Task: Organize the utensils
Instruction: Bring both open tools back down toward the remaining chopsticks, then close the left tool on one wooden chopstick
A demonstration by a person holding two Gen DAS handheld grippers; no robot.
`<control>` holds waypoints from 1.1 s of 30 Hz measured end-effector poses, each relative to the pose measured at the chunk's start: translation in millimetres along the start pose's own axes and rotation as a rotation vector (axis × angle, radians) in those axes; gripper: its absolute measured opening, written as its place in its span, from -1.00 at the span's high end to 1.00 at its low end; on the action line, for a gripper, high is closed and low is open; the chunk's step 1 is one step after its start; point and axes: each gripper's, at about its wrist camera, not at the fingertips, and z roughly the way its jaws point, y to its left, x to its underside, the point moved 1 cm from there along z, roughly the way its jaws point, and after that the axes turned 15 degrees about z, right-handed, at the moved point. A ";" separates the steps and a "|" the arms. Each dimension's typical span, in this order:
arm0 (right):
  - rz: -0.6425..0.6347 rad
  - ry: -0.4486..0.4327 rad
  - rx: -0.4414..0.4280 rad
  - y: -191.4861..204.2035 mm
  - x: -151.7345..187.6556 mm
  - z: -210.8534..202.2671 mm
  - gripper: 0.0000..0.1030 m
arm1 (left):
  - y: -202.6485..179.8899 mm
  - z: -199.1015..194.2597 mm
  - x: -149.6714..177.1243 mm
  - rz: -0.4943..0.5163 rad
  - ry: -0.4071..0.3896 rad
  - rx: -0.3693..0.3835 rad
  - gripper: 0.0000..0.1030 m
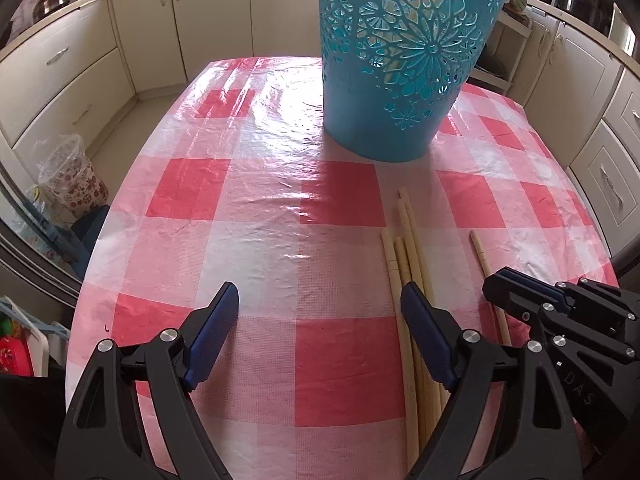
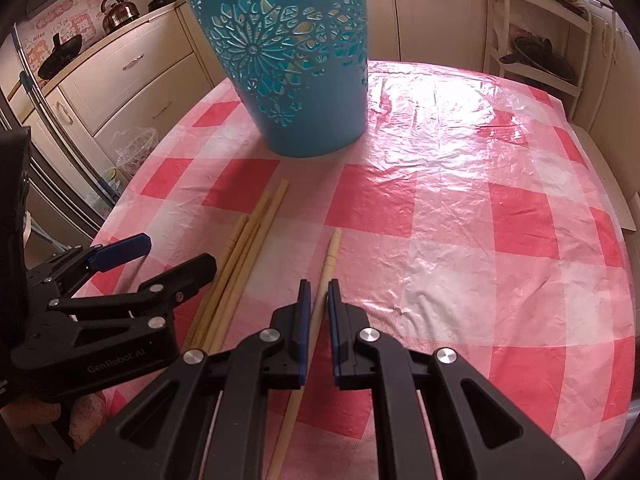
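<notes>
A blue perforated basket [image 1: 404,64] stands upright at the far middle of the table; it also shows in the right wrist view [image 2: 296,56]. Several wooden chopsticks [image 1: 408,240] lie bundled on the cloth, also seen in the right wrist view [image 2: 244,256]. One single chopstick [image 2: 330,256] lies apart to their right, and shows in the left wrist view [image 1: 482,258]. My left gripper [image 1: 320,304] is open and empty, its right finger over the bundle. My right gripper [image 2: 319,294] straddles the single chopstick with jaws nearly closed around it, low over the cloth.
The table [image 1: 256,208] has a red and white checked plastic cloth. Cream kitchen cabinets [image 1: 72,80] surround it. A lined bin [image 1: 72,176] stands on the floor at the left. A white rack [image 2: 536,32] stands at the back right.
</notes>
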 end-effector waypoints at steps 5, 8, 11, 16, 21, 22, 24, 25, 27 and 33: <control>0.002 -0.005 -0.001 -0.4 -1.0 -0.2 0.82 | -4.0 3.2 -3.1 0.017 0.008 -0.017 -0.54; -0.001 -0.010 0.003 0.0 -0.9 -0.6 0.82 | -7.2 4.9 -6.5 0.038 0.010 -0.019 -0.44; 0.004 -0.012 -0.001 -2.1 -1.3 -0.9 0.82 | -10.8 1.9 -10.1 0.078 -0.002 0.014 0.10; -0.017 -0.010 -0.002 -0.6 -1.5 -0.5 0.82 | -12.1 2.3 -15.3 0.102 -0.009 0.133 0.87; 0.009 -0.016 0.001 -3.5 -4.5 0.4 0.82 | -19.2 3.8 -16.9 0.179 0.012 0.215 0.87; 0.011 -0.016 -0.001 -3.5 -5.2 0.8 0.82 | -18.7 4.4 -18.3 0.178 0.021 0.210 0.87; -0.002 -0.015 -0.001 -1.5 -5.5 1.6 0.82 | -16.1 6.2 -21.3 0.146 0.035 0.205 0.87; -0.007 -0.011 -0.007 -0.3 -5.4 2.1 0.82 | -15.7 7.4 -22.2 0.146 0.038 0.199 0.87; -0.018 -0.008 -0.011 1.9 -4.3 2.3 0.82 | -19.1 7.4 -23.5 0.172 0.040 0.165 0.87; -0.003 -0.019 -0.015 -0.1 -5.2 3.8 0.87 | -7.5 -2.6 -22.8 0.132 0.014 0.151 0.90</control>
